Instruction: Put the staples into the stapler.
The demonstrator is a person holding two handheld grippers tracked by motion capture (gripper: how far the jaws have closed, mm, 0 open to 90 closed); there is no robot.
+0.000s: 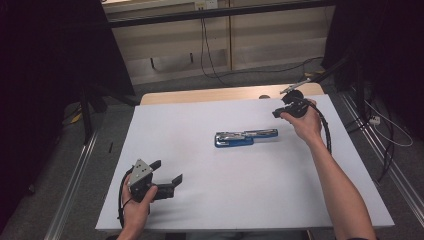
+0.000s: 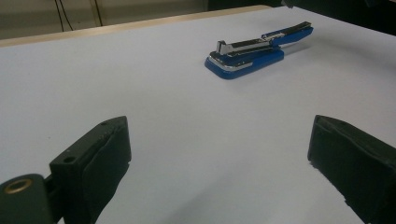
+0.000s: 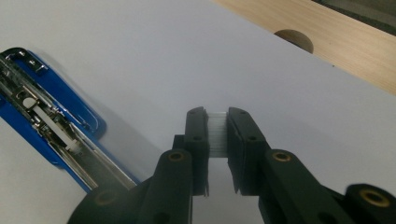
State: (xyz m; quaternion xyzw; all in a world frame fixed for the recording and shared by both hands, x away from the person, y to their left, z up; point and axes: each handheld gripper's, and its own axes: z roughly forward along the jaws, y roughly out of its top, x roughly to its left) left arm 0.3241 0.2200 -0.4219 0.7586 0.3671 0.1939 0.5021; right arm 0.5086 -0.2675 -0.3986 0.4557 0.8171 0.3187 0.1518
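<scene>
I see the left gripper (image 1: 169, 172) jaws wide open, low on the tabletop (image 1: 200, 200). Right gripper (image 3: 217, 133) jaws pinch a staple strip (image 3: 217, 134) beside the opened blue stapler (image 1: 245, 137).

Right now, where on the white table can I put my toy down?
Bare patches: the far left corner, and the near edge between the left gripper and the person's right forearm. Busier: the stapler in the middle, the right gripper beyond it.
</scene>
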